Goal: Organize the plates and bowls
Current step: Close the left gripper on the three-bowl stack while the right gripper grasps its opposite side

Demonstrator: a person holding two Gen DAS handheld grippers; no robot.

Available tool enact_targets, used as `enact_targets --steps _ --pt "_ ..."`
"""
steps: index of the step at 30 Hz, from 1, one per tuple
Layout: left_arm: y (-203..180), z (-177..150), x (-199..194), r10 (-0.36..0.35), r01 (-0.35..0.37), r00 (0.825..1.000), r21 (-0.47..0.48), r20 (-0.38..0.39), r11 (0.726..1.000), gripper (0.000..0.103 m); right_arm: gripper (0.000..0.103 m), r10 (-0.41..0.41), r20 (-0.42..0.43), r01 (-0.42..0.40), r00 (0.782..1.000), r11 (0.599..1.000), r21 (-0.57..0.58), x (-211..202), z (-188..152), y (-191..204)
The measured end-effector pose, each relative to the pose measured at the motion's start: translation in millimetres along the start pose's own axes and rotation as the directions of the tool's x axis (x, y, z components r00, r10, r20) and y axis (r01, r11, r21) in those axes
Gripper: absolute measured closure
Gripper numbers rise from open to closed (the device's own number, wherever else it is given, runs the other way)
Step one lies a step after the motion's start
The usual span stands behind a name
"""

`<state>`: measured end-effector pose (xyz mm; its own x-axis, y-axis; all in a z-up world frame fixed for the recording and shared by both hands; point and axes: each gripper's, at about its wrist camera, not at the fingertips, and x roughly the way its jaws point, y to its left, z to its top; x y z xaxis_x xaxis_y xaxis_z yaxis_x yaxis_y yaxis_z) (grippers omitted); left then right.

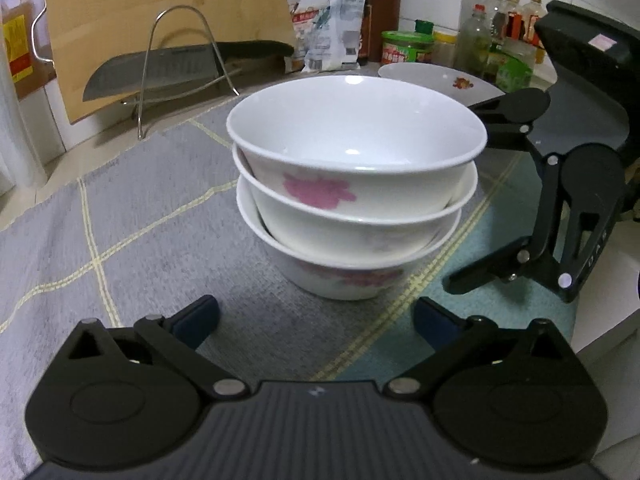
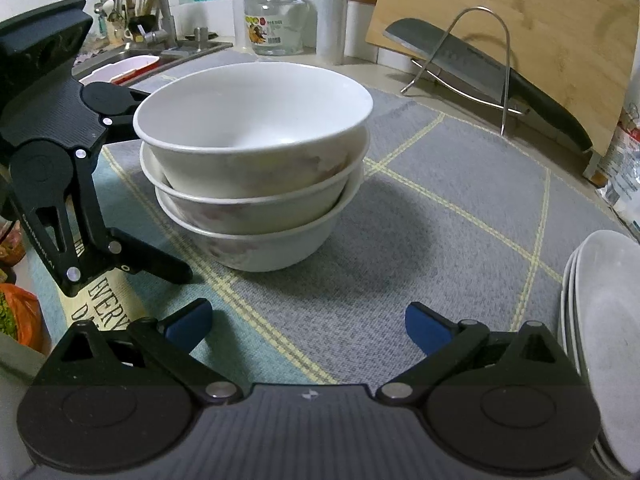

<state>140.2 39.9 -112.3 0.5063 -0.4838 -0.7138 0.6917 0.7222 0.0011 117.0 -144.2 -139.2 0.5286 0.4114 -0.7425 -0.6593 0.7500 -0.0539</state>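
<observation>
Kitchen counter space is covered by a grey checked mat [image 2: 440, 216], on which three floral bowls [image 1: 352, 200] have been nested so that little room is taken. Both the left gripper [image 1: 316, 320] and the right gripper [image 2: 308, 320] are held near the stack, fingers spread wide and empty. Stacked plates [image 2: 604, 340] lie apart at the right.

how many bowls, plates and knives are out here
bowls: 3, nested in one stack on the mat
plates: 3 stacked at the mat's edge, as far as the frame shows
knife: 1, on the wire rack
total: 7
</observation>
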Motion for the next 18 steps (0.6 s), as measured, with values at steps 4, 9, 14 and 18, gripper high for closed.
enact_targets --steps 4,9,14,18 --pt "2 3 3 -0.008 0.008 1.000 0.013 0.007 1.000 0.000 0.000 0.023 -0.011 -0.023 1.000 0.999 -0.027 2 4 -3" --pt "9 9 8 -0.054 0.055 0.998 0.061 -0.014 0.997 0.000 0.000 0.036 -0.050 -0.039 0.998 0.998 -0.048 8 15 -4" --pt "16 13 11 -0.118 0.120 0.993 0.126 -0.028 0.985 0.000 0.000 0.061 -0.061 -0.066 0.996 0.995 -0.081 14 22 -6" --pt "19 18 13 -0.171 0.179 0.984 0.182 -0.056 0.967 0.001 0.000 0.062 -0.085 -0.073 0.994 0.989 -0.126 17 31 -4"
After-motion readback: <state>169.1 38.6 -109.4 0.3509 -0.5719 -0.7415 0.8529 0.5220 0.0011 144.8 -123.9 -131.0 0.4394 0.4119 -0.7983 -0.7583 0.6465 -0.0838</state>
